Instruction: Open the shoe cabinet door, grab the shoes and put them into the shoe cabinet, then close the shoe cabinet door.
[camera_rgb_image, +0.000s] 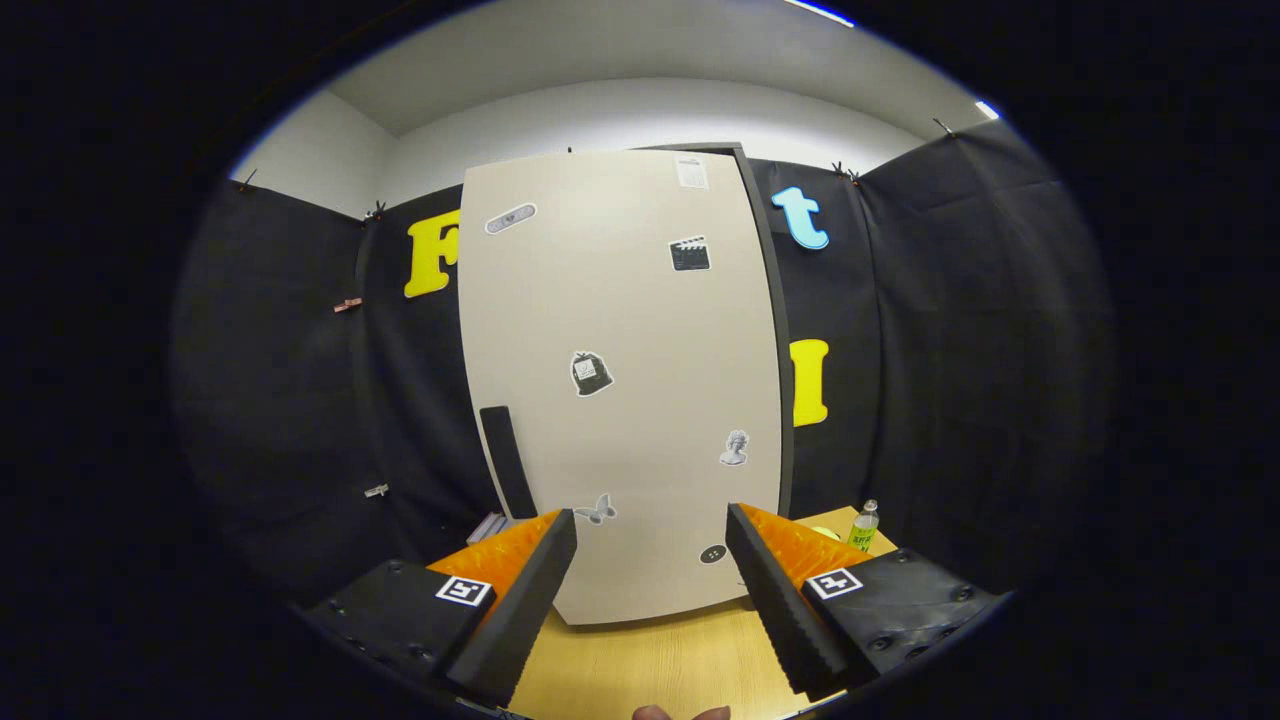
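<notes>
Your gripper (651, 540) has its fingers spread wide apart with nothing between them, hovering above the wooden surface (650, 665). Just ahead of them stands the shoe cabinet (620, 390), upright on the far part of the surface, and its pale door (640, 320) faces you fully closed. A dark vertical handle (507, 460) sits on the door's left edge, low down, just above and beyond your left finger (520, 600); neither finger touches it or the door. The door's face carries several small stickers: an oblong one (510, 218) near the top left corner, a clapperboard (690, 254) toward the upper right, a dark bag-like shape (590, 373) near the middle, a bust (735, 448) lower right, a butterfly (598, 509) just beyond your left fingertip, and a round dark one (712, 553) near the bottom edge beside your right finger (785, 610). A thin dark frame edge (775, 330) of the cabinet shows along the door's right side. To the right of the cabinet, by the surface's far right edge, stands a small bottle (864, 526) with a yellow-green label. The shoes cannot be made out here.
</notes>
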